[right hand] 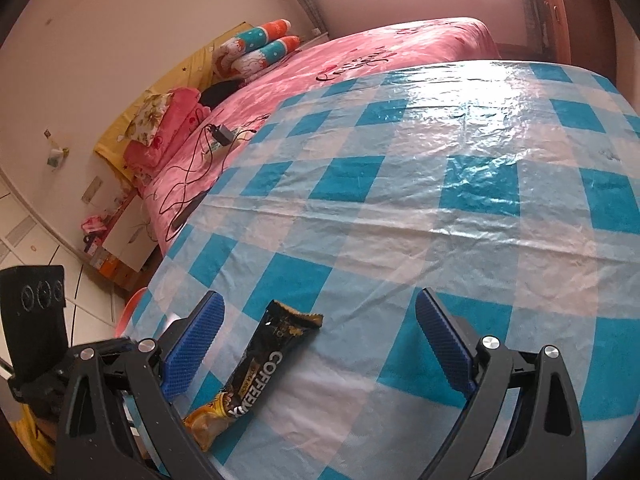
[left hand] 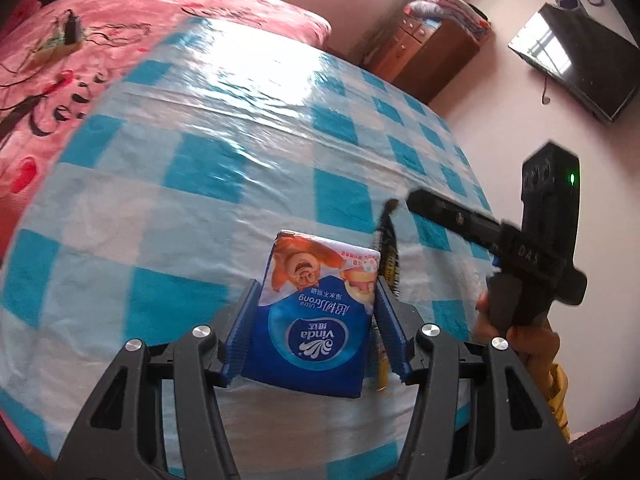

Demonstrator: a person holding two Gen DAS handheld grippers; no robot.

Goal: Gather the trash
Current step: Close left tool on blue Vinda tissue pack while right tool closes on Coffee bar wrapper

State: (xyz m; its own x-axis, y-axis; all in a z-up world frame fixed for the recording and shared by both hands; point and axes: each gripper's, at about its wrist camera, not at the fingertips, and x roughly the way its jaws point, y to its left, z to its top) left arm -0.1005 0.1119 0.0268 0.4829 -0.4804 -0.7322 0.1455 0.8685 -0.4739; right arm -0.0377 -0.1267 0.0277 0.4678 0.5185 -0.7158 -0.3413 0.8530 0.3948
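Observation:
In the left wrist view my left gripper (left hand: 316,320) is shut on a blue Vinda tissue pack (left hand: 316,320), held between both blue pads just above the blue-and-white checked tablecloth (left hand: 200,160). A black and yellow coffee-mix sachet (left hand: 388,248) lies beside the pack on its right. In the right wrist view my right gripper (right hand: 320,344) is open, and the coffee-mix sachet (right hand: 260,364) lies flat on the tablecloth (right hand: 400,200) between its fingers, nearer the left pad (right hand: 192,352). The right gripper's body also shows in the left wrist view (left hand: 532,248), to the right of the pack.
A bed with a pink cover (right hand: 360,52) stands behind the table, with a charger and cables (right hand: 216,136) and pillows (right hand: 256,48) on it. A wooden cabinet (left hand: 428,52) and a wall television (left hand: 572,60) are at the far right. The table edge is close in front.

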